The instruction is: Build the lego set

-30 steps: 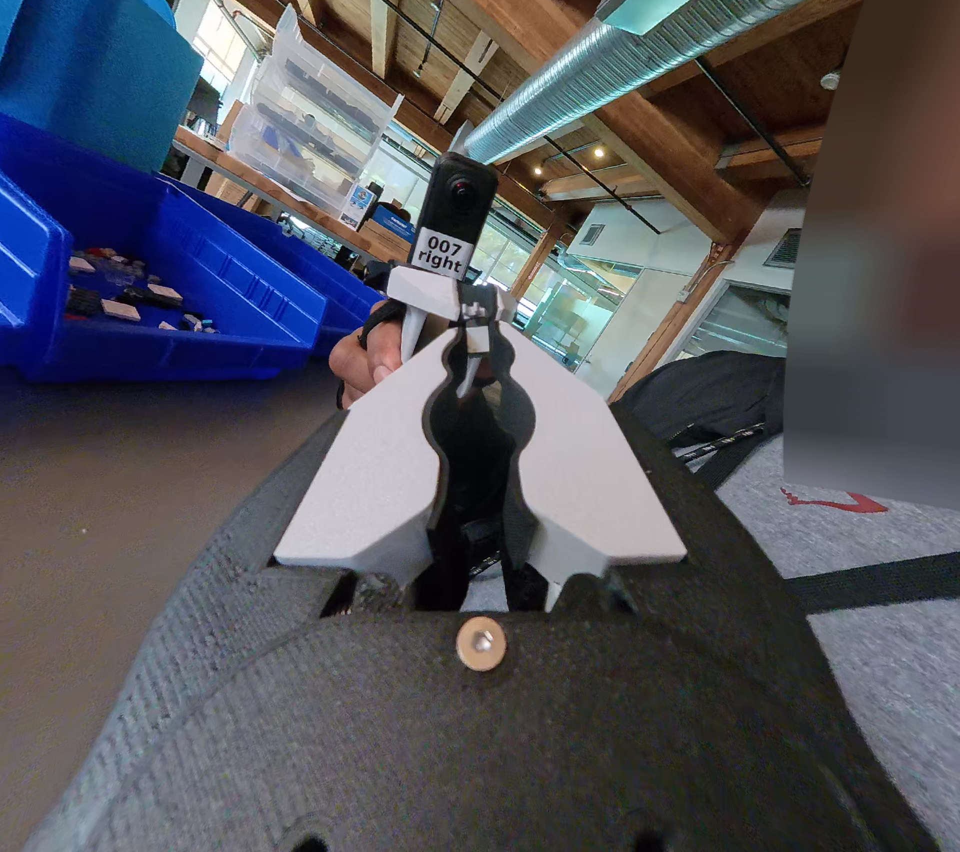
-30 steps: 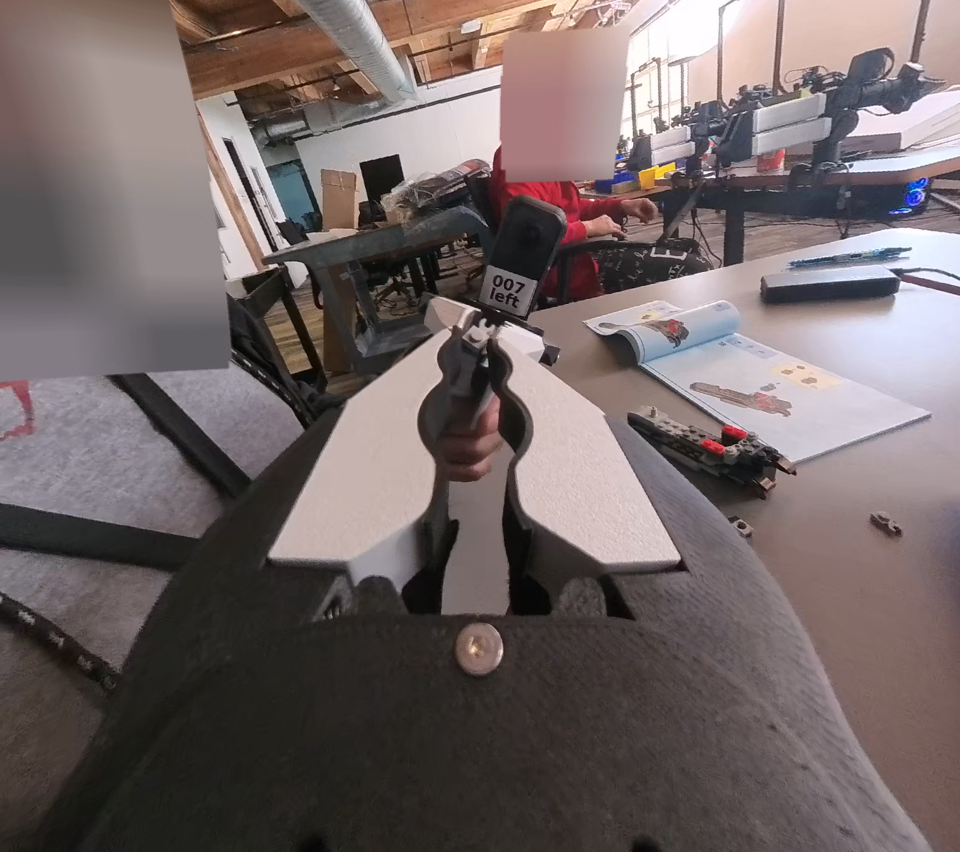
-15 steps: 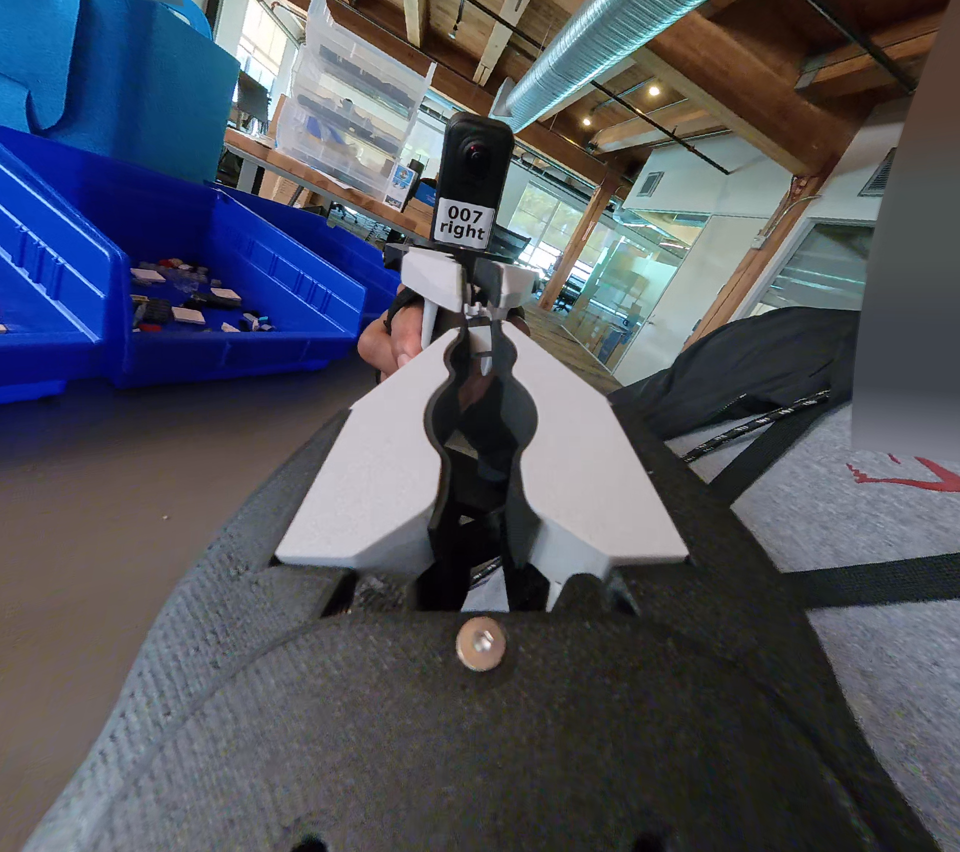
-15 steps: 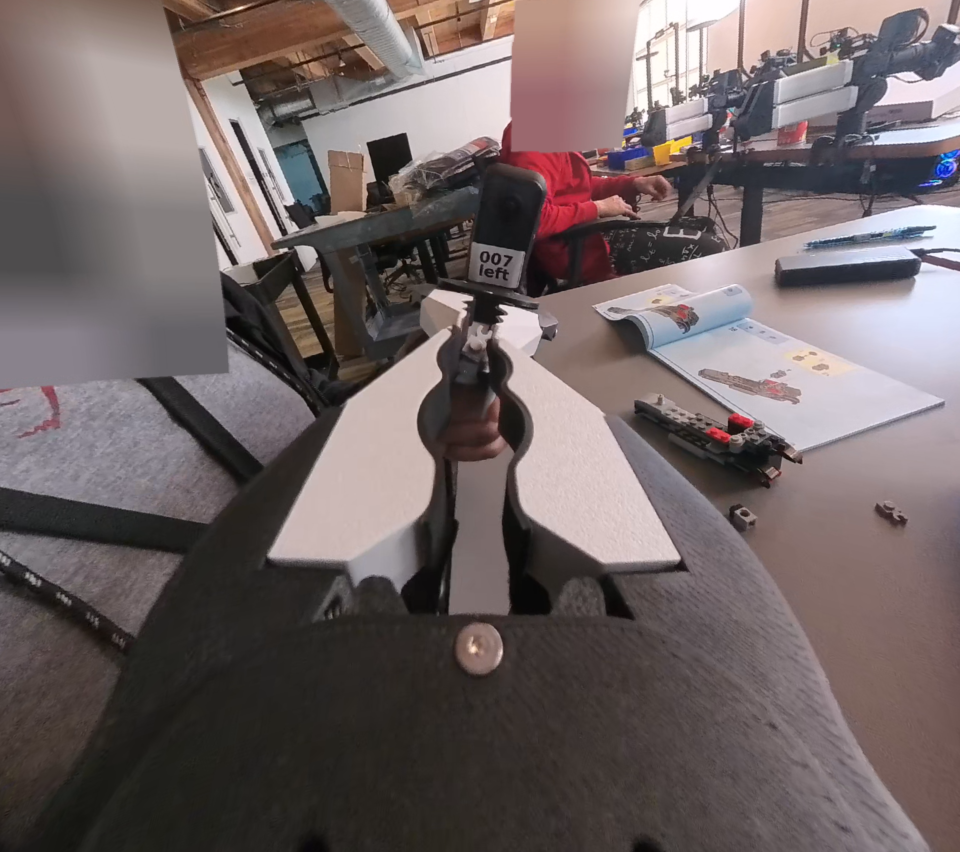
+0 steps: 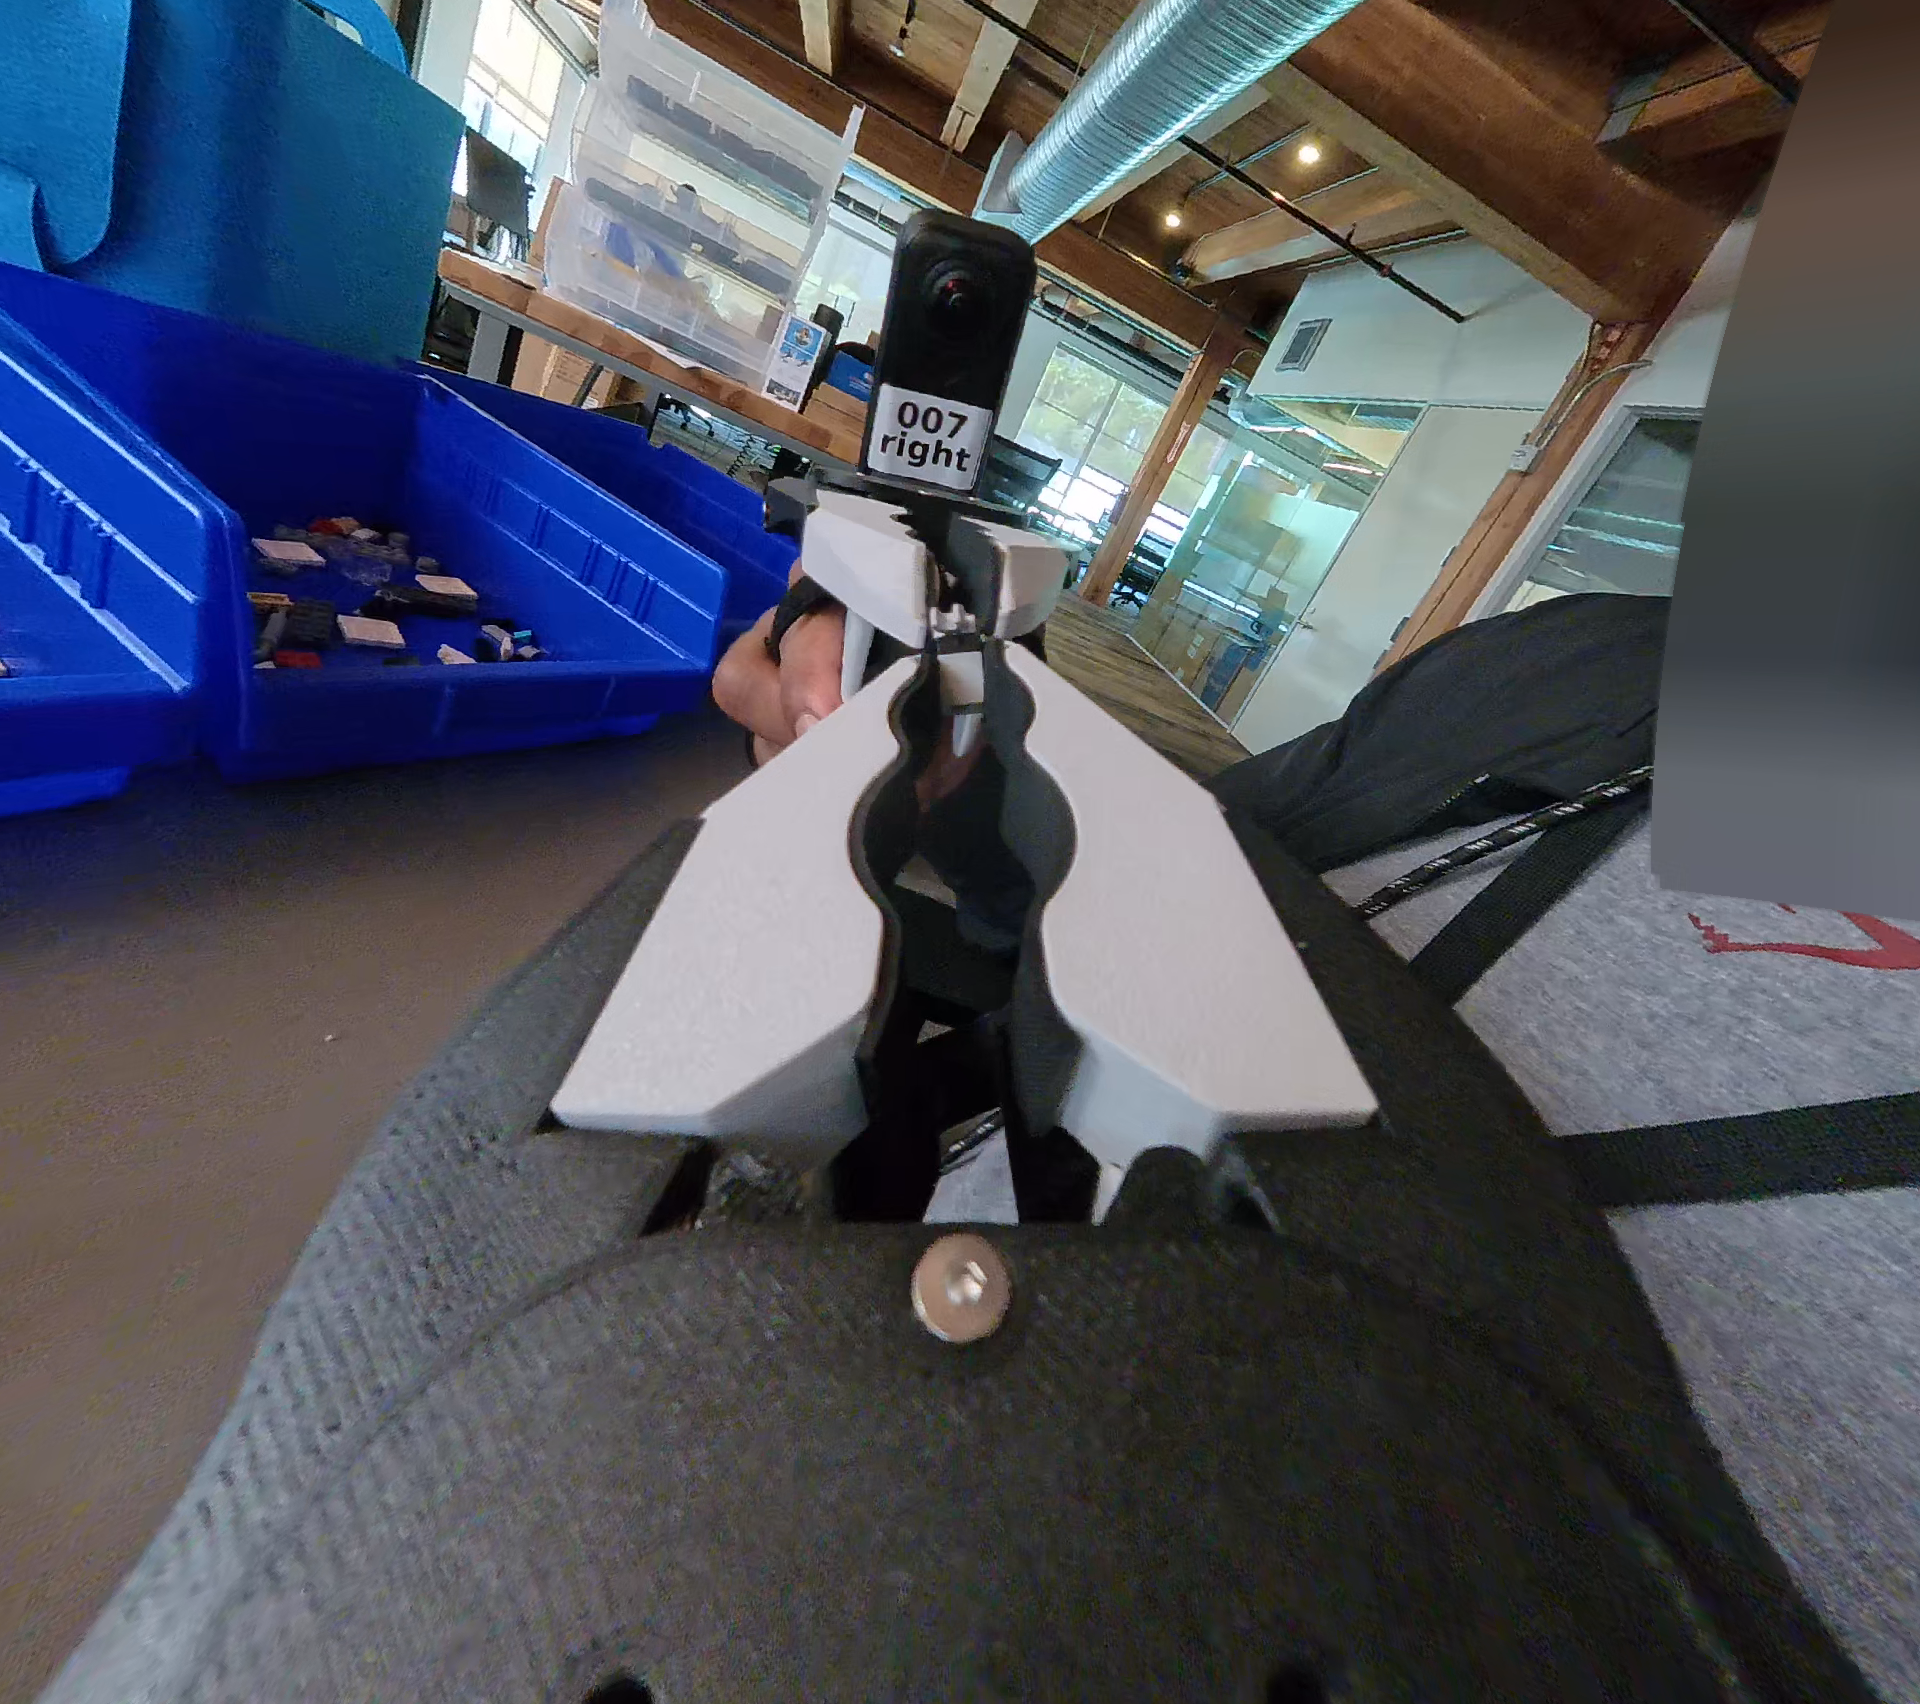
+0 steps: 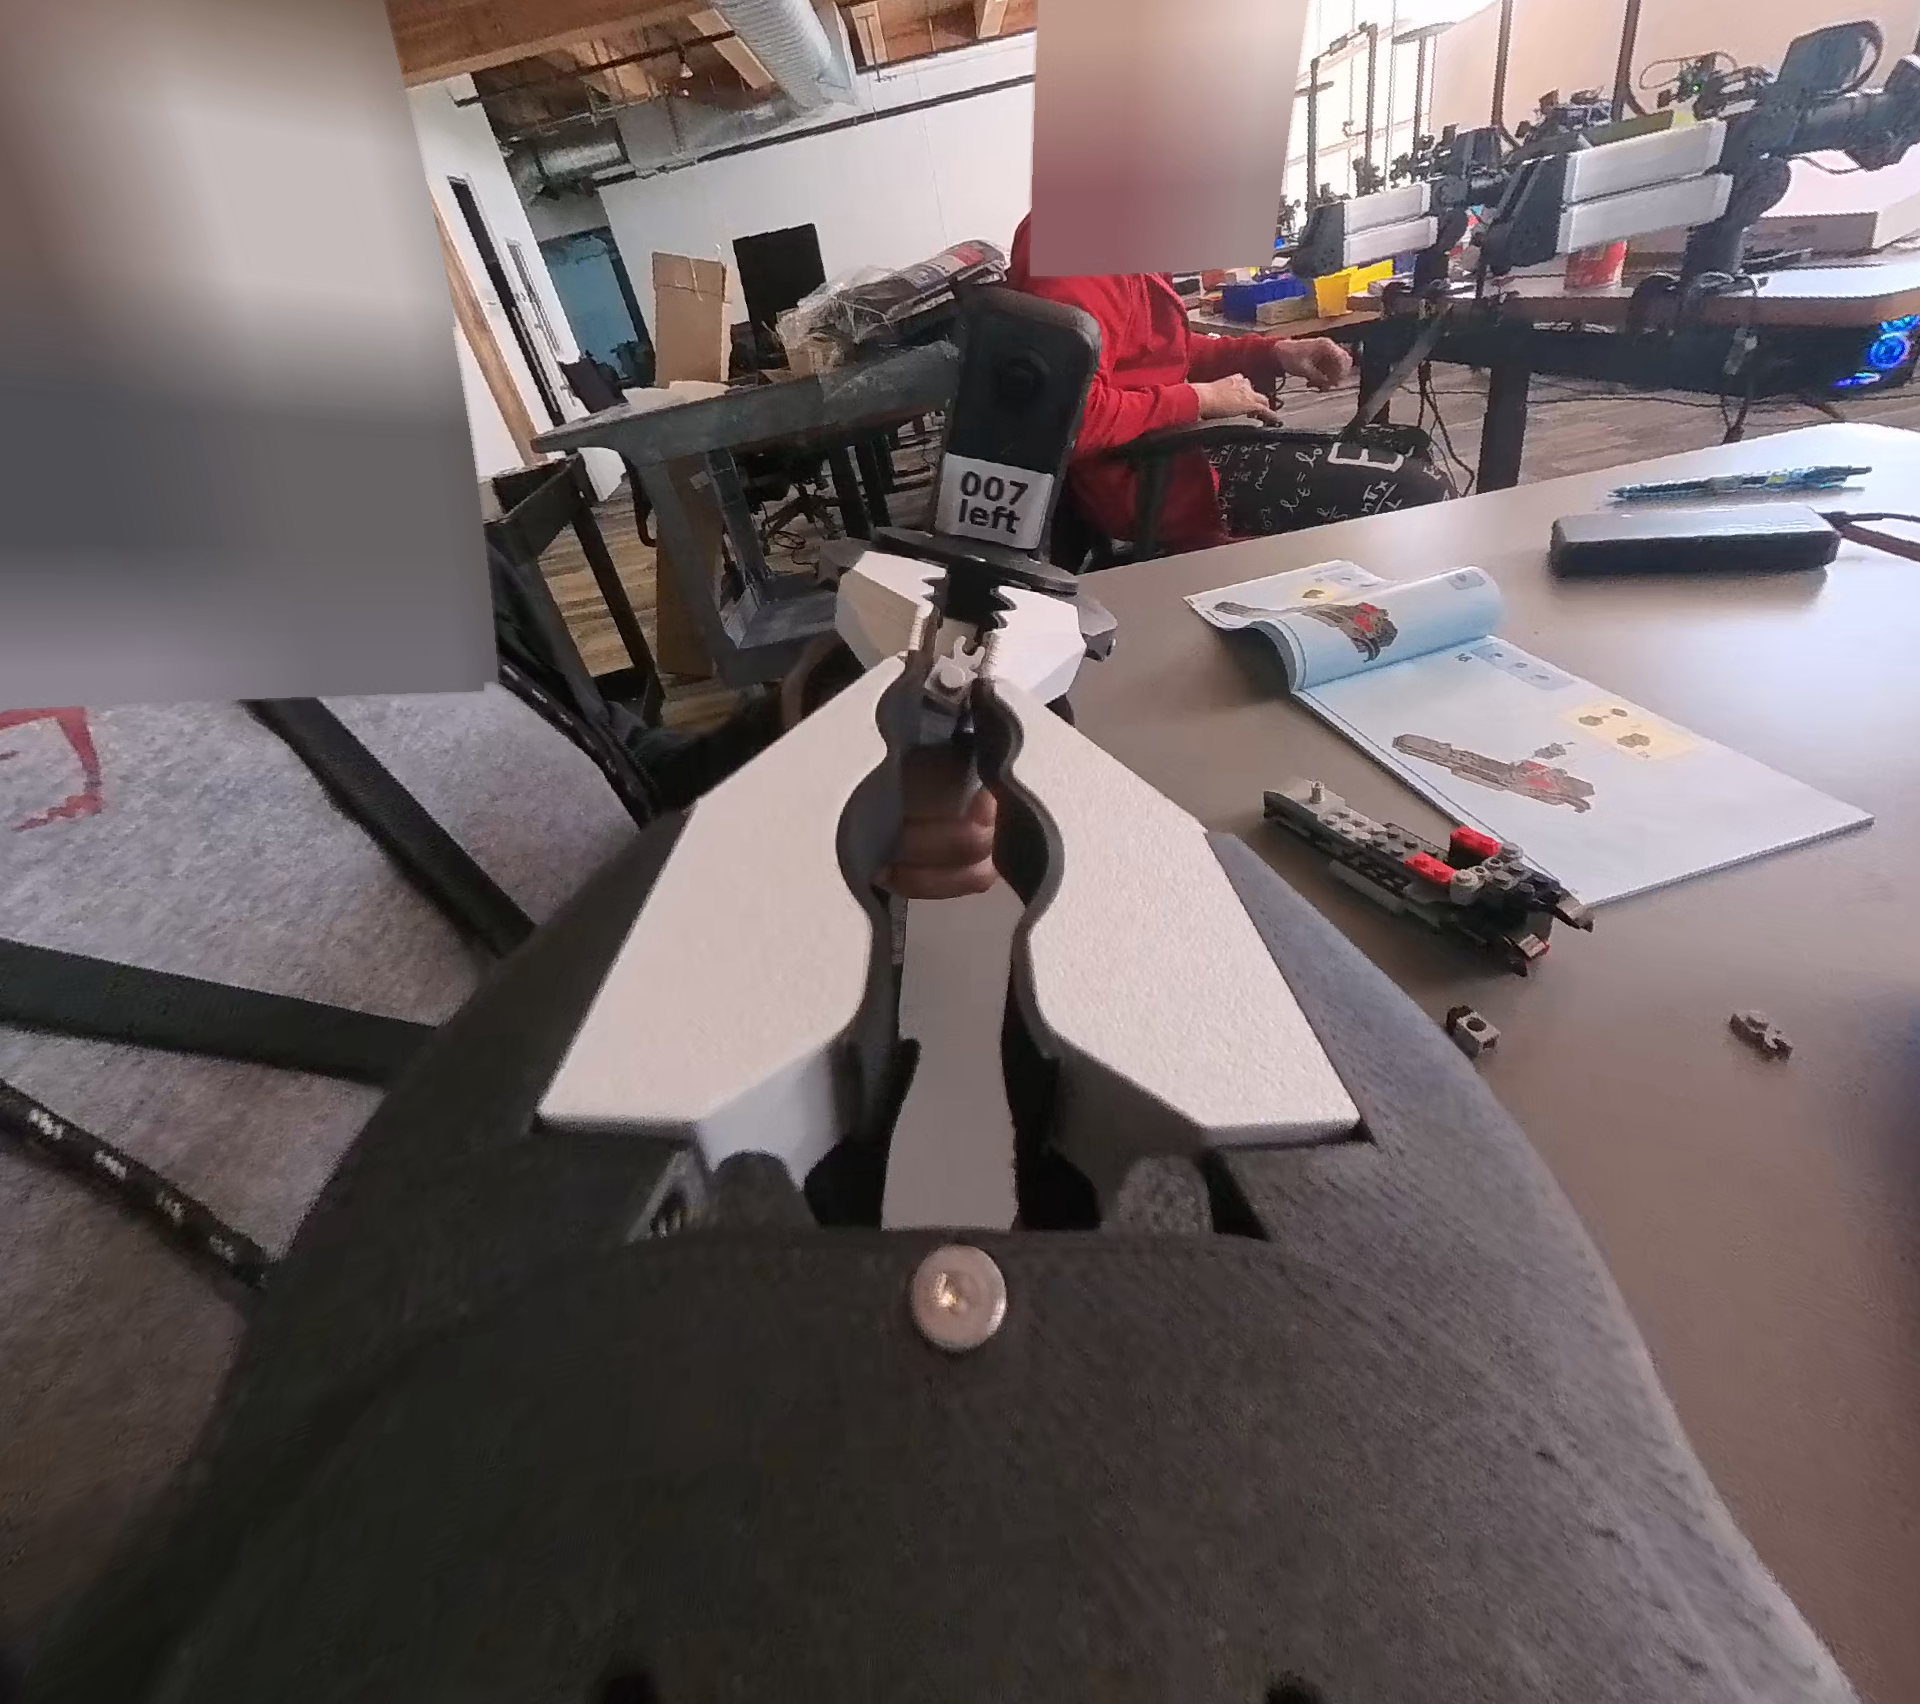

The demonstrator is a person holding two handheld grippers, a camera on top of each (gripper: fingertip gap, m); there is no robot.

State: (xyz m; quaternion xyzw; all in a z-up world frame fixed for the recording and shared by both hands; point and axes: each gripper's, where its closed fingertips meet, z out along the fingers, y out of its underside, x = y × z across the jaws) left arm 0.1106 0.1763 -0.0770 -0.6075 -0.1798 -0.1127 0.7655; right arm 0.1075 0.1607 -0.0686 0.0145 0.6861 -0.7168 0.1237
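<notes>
Open workshop with timber beams and a ribbed duct overhead, seen from low over a grey-brown table (image 6: 1714,1239). Held up off that table, tip to tip and nose to nose: right gripper (image 6: 951,688) with its fingers pressed together on a small grey piece (image 6: 948,675), and left gripper (image 5: 958,657) facing it with fingertips drawn close too, though hard to say whether on that same piece or on another one. Judged to be a joining of small parts in the air, so turning on one thing only: both tips on a single line, meeting head-on, neither hand nearer than the other. Off to the right gripper's right, lying flat a little in from the table's near edge, a half-built model (image 6: 1423,865) in grey, black and red, long and narrow, its long axis slanting away from that edge and running alongside the near edge of an open instruction booklet (image 6: 1558,719) just beyond it. Nearer than the model, apart from it and from each other, two loose dark pieces (image 6: 1470,1029). On the other side, towards the table's far left, a blue bin (image 5: 457,698) with more loose parts. Probably next: carry the joined bit rightward to the model, a reach plainly shorter for the right gripper.
</notes>
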